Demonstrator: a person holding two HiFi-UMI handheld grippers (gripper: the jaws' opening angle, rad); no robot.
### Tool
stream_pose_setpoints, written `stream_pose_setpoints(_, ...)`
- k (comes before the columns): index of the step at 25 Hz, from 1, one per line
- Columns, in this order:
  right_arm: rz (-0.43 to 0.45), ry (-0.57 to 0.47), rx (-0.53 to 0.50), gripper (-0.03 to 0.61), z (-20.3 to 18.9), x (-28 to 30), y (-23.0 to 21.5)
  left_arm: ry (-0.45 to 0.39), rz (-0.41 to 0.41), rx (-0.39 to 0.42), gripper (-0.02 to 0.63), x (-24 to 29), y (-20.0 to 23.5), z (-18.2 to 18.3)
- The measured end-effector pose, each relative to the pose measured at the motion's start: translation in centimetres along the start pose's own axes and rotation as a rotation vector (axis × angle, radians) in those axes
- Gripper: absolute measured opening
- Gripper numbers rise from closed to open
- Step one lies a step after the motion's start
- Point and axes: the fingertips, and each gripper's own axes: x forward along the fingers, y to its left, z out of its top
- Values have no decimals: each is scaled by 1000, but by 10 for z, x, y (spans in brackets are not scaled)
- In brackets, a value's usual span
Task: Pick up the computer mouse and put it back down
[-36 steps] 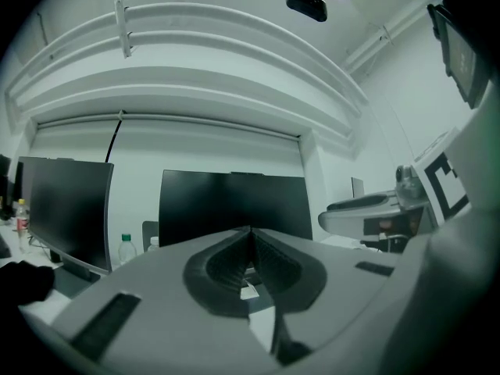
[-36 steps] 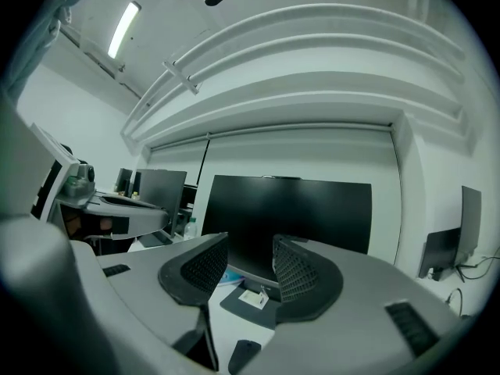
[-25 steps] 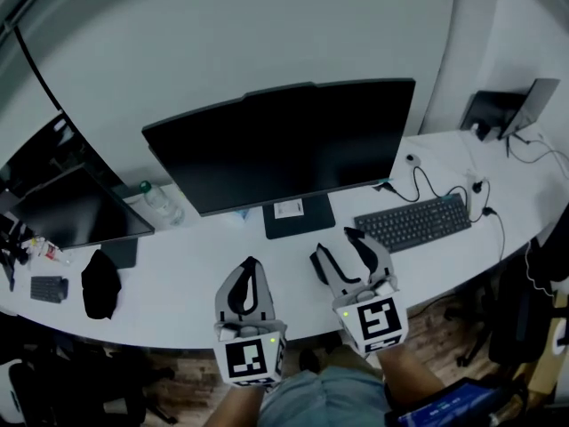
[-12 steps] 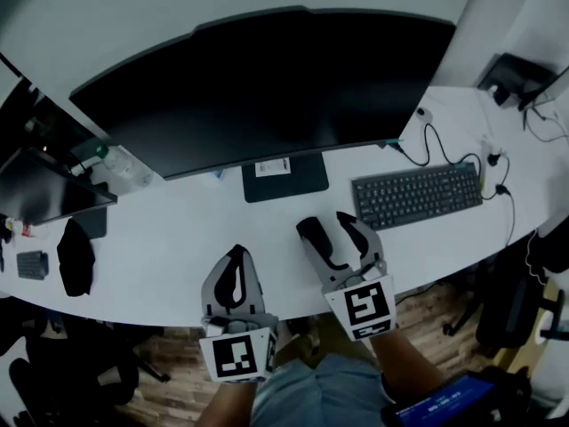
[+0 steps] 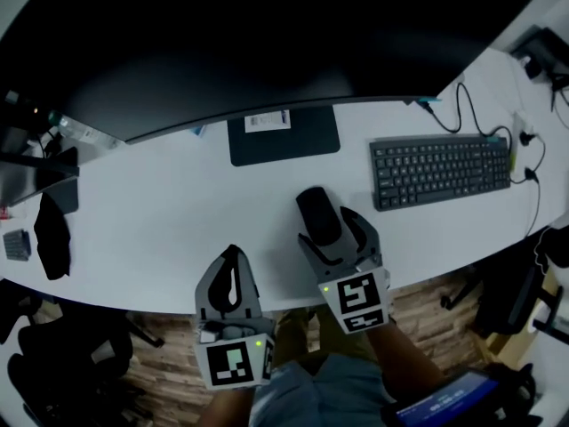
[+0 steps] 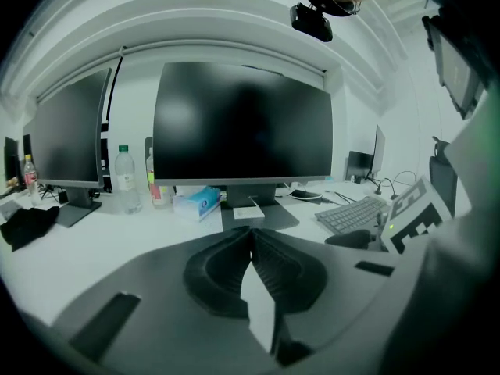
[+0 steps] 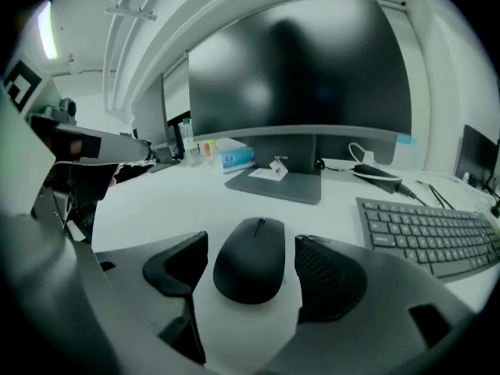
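The right hand-held gripper (image 5: 333,234) has come down from above the front edge of the tabletop (image 5: 178,203). Its jaws are opening and now straddle the computer mouse (image 7: 250,270). The mouse lies flat on the tabletop in front of the monitor (image 5: 267,43) stand, left of the keyboard (image 5: 440,172). A gap shows on each side between pad and mouse, so nothing is gripped yet. The left hand-held gripper (image 6: 250,244) has also sunk, its jaws pressed together and holding nothing. The pick-up looks about to start: the jaws likely need only close on the mouse's sides.
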Motion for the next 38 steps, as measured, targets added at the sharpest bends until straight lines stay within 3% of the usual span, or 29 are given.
stream_pose_setpoints(8, -43, 101, -11, 372, -17, 15, -4, 81, 0, -35, 8, 9, 4, -33)
stream_pose_setpoints(19, -34, 163, -11, 358, -20, 21, -5, 57, -1, -57, 8, 12, 8, -24)
stream_pose_setpoints(25, -7, 172, -28, 304, -20, 23, 0, 41, 19, -61, 8, 7, 17, -14)
stream_pose_setpoints(31, 15, 164, -45, 301, -15, 21, 1, 20, 36, -67, 8, 3, 25, -7)
stream_pose_setpoints(38, 36, 68, -74, 301, 28, 7, 10, -45, 65, -58, 8, -7, 32, 20)
